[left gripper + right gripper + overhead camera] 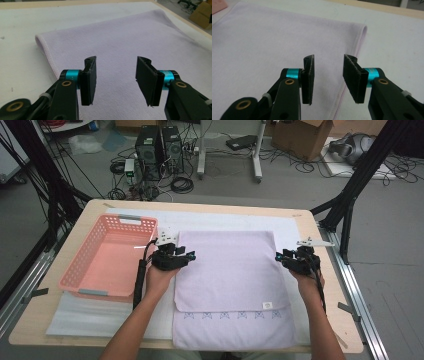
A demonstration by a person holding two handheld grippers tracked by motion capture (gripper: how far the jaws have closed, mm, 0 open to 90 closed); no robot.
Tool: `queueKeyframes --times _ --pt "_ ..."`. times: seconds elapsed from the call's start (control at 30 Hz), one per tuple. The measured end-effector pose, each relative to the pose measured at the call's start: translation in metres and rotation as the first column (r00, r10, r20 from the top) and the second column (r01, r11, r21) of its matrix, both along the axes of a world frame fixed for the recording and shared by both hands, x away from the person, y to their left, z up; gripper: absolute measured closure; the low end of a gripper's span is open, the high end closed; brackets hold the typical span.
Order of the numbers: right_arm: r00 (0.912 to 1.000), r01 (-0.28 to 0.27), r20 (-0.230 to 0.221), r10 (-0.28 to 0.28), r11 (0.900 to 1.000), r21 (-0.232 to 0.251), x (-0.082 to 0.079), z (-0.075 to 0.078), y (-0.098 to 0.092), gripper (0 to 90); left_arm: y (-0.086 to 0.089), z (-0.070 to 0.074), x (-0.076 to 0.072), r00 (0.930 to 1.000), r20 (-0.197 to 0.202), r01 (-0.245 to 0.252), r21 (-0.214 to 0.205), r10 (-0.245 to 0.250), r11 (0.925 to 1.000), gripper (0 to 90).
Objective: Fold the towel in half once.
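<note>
Folded lilac towel (232, 270) lying flat mid-surface (320, 320), left claw (191, 256) at its nine o'clock edge, jaws parted and empty, right claw (278, 256) at three o'clock, likewise apart, pink basket (90, 270) further toward nine o'clock

- Your high view is evenly lit and soft, with only faint shadows under your forearms on the desk (320, 330).
- Its far corners go dim, and the straight edges bow slightly there.
- In both gripper views, the towel (130, 40) looks bright and washed-out, while the near black parts are slightly blurred.
</note>
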State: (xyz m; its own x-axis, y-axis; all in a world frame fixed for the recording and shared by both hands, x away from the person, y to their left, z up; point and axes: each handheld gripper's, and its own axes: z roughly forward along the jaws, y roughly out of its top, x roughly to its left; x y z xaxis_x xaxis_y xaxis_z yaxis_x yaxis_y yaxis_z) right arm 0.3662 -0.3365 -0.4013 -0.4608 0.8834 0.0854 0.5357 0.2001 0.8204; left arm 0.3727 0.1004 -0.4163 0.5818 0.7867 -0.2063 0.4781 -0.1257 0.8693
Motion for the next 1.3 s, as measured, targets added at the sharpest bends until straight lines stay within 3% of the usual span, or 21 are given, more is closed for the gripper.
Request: queueKeyframes --times 0.27,0.57,0.63,0.8,1.0,1.3 --pt "0.9996 -0.023 0.015 0.023 0.9996 -0.017 -0.03 -0.012 0.002 57.4 0.002 -0.01 -0.027 0.9992 0.011 0.038 0.029 -0.038 0.9989 48.3" --pt "0.9994 -0.035 0.004 0.035 0.9993 -0.014 -0.046 -0.027 -0.004 54.2 0.002 -0.014 -0.045 0.9975 0.023 0.066 0.013 -0.066 0.9977 46.2" --pt "0.9992 -0.039 -0.001 0.039 0.9992 -0.009 -0.05 -0.029 -0.005 54.1 0.002 -0.017 -0.048 0.9976 0.009 0.069 0.0 -0.069 0.9976 46.2" --pt "0.9989 -0.046 -0.008 0.045 0.999 -0.005 -0.061 -0.031 -0.007 54.5 0.004 -0.022 -0.058 0.9976 0.001 0.07 0.018 -0.07 0.9974 47.0" --pt "0.9988 -0.049 -0.003 0.049 0.9987 -0.01 -0.077 -0.033 -0.011 55.9 0.016 -0.029 -0.073 0.9971 -0.024 0.073 0.014 -0.072 0.9973 54.9" --pt "0.9987 -0.05 -0.011 0.05 0.9986 -0.017 -0.087 -0.035 -0.009 56.5 0.025 -0.032 -0.091 0.9977 -0.035 0.059 0.01 -0.059 0.9982 54.5"
